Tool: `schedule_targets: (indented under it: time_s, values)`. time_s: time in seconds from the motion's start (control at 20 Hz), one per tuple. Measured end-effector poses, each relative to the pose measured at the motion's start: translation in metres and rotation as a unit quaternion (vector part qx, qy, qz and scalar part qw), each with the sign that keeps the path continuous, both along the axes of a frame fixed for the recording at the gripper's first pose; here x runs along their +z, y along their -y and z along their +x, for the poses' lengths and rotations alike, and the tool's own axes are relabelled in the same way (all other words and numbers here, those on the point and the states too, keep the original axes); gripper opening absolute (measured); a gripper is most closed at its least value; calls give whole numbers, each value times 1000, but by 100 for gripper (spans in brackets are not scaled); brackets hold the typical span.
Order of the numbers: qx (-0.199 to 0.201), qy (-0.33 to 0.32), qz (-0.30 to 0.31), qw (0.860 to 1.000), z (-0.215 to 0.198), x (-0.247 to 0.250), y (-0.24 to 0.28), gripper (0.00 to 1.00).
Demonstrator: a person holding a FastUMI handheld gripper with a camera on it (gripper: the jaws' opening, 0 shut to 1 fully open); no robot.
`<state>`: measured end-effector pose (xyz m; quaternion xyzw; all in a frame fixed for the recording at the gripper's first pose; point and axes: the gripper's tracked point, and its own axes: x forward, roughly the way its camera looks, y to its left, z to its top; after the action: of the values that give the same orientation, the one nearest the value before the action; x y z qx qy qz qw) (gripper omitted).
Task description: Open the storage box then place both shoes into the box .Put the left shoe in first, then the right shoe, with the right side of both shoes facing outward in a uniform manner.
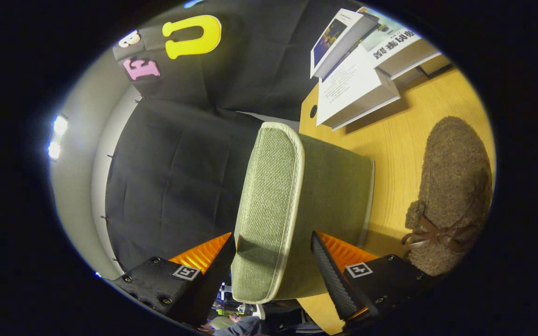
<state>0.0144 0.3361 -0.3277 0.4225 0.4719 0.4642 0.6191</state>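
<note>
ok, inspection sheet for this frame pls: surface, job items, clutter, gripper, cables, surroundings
Surface: wooden table, bare between the items.
Job's things: green fabric box lid held up between the fingers; one brown fuzzy shoe with a bow lies on the table beyond the lid. Box body and second shoe: nothing seen.
Clutter: stack of books at the far end of the table.
Gripper: gripper shut on the lid, one finger on each side of it.
Cables: nothing seen.
Surroundings: black cloth wall behind; bright lights off to the side.

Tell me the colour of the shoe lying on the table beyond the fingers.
Brown and fuzzy, with a darker brown bow; the shoe shows in the gripper view, beside the green storage box the fingers straddle.
</note>
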Motion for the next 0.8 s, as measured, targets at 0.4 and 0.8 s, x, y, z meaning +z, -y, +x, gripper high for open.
schedule_targets:
  time_s: [0.4, 0.8]
  values:
    - [-23, -13, 58, 998, 6, 31, 6, 13]
    - [2, 30, 56, 998, -7, 80, 1, 13]
